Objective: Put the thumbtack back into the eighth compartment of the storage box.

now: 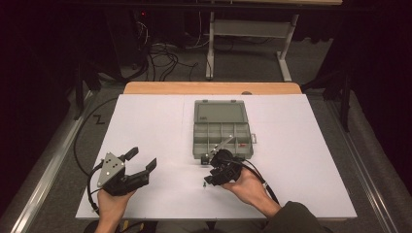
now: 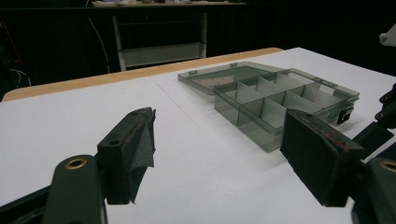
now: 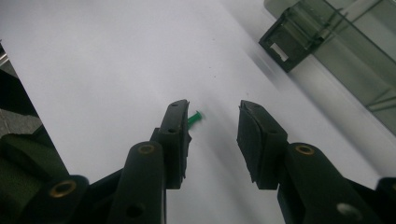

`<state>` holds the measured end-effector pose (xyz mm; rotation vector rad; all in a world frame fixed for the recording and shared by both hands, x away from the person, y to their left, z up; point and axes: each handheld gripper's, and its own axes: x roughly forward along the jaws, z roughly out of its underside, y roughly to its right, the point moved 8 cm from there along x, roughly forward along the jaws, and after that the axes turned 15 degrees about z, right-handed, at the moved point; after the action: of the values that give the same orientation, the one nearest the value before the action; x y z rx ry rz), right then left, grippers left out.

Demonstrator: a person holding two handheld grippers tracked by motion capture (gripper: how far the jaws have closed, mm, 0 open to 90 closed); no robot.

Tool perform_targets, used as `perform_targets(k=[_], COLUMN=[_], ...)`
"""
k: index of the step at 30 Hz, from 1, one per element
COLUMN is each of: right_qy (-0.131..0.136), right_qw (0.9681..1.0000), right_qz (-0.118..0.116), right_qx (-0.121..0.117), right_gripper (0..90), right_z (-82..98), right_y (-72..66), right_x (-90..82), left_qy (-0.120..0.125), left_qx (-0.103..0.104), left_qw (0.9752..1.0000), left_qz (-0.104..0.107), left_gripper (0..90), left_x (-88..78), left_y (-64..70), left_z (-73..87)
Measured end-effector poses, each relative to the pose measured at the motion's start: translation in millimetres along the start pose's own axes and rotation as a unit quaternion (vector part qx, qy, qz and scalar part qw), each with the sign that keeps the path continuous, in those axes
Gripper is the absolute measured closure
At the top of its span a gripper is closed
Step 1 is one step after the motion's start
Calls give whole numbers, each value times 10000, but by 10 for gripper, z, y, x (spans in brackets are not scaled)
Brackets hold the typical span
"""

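Observation:
A small green push pin (image 1: pixel 205 185) lies on the white table (image 1: pixel 145 126) near its front edge. My right gripper (image 1: pixel 210 178) points down at it from just behind. In the right gripper view the pin (image 3: pixel 195 117) lies just past the left fingertip, and the right gripper (image 3: pixel 212 112) is open with nothing between its pads. A grey see-through compartment box (image 1: pixel 221 131) sits open at the table's middle, lid laid back. My left gripper (image 1: pixel 141 162) rests wide open at the front left, holding nothing. In its own view the left gripper (image 2: pixel 219 123) faces the box (image 2: pixel 280 93).
A small red item (image 1: pixel 241 144) lies in a front right compartment of the box. The box's latch (image 3: pixel 285 39) sticks out from its front wall. A wooden strip (image 1: pixel 214 88) runs along the table's far edge. Beyond it are a desk frame and cables on the floor.

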<state>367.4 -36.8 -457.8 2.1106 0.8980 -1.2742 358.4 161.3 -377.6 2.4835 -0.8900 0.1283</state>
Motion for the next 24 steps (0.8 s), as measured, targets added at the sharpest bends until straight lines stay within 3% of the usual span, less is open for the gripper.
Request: perform_targets(k=[7,24], right_qy=[-132,-396], right_qw=[9997,9986], right_qz=[-2,85], right_qx=[-183,-341], right_gripper=[655,649], right_z=[-22,-38], right_y=[-81,-170], right_x=[72,210], left_qy=[10,9], left_qx=[0,10], left_qw=[10000,10000], left_qz=[-3,4], left_gripper=[265,265], left_x=[-2,-5], left_y=[1,8], left_z=[-3,-8])
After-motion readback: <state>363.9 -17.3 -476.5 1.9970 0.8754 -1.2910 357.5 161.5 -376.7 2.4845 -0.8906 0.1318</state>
